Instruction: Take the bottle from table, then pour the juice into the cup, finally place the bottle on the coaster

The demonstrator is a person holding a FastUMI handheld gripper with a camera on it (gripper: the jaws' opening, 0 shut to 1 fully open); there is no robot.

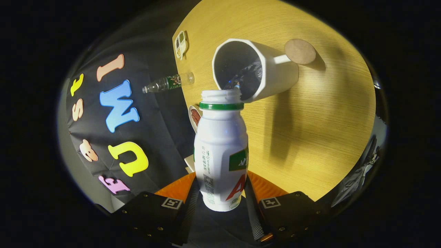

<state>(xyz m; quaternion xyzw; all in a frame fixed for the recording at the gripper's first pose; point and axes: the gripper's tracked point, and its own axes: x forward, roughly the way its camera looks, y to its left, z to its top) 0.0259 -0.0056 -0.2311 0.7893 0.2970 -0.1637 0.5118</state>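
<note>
The gripper (220,196) is pinching a white plastic bottle (221,151) between its two fingers (187,196), one pressing on each side of the bottle's lower body. The bottle, uncapped and ringed with a green collar just below its open mouth, is standing out straight ahead of the fingers, and its printed label is facing the camera. The mouth is sitting right at the rim of a white cup (255,69), whose dark interior is opening toward the camera just beyond the bottle; whether juice is flowing cannot be told. The cup is resting on a light wooden table (310,137) and throwing a long shadow across the grain. A round brown coaster (300,51) is lying on the table just beyond the cup, close to its handle. Farther off, near the table's edge, a clear plastic bottle (168,82) with a green label is lying on its side, and a small white-rimmed object (180,44) is sitting beyond it on the tabletop.
</note>
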